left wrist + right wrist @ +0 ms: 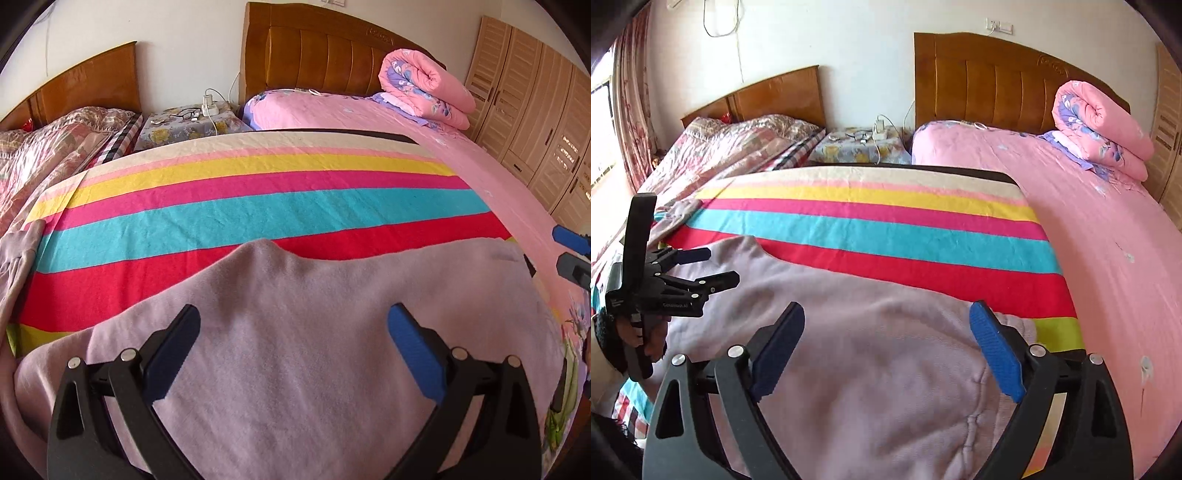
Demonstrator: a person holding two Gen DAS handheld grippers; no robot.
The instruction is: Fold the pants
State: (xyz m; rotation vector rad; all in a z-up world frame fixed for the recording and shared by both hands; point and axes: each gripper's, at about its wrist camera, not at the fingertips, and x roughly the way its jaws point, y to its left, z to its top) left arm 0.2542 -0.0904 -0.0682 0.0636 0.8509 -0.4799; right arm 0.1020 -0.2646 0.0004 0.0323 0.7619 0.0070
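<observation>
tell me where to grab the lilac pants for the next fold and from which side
Probably the far edge of the lilac pants, at the raised corner on the striped blanket. It lifts off the surface, so a finger can slide under from beyond it. Both the left gripper and right gripper are open and empty.

Two near, downward views; shared pants (295, 369).
</observation>
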